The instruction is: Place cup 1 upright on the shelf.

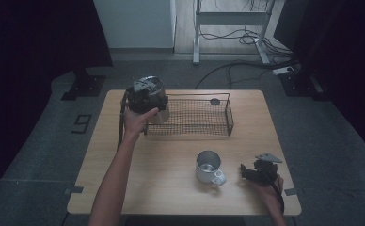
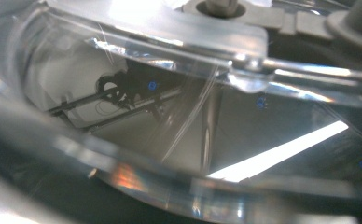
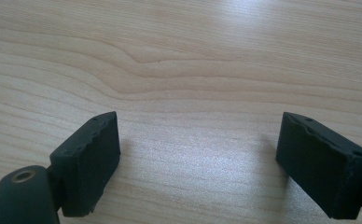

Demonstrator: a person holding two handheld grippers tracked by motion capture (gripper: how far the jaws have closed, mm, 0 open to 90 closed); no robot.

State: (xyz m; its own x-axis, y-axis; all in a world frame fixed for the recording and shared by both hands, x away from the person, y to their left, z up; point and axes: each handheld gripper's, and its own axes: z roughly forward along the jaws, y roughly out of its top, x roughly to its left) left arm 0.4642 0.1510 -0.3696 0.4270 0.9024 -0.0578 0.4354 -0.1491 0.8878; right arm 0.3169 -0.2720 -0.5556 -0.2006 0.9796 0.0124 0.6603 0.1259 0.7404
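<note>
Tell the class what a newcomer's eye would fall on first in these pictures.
A shiny metal cup held up in the left tongs over the left end of a wire basket. Nearer, a second metal cup stands on the wooden table, beside the open right tongs.

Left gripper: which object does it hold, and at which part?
The left gripper holds a metal cup over the wire basket; the exact part gripped cannot be told.
</note>
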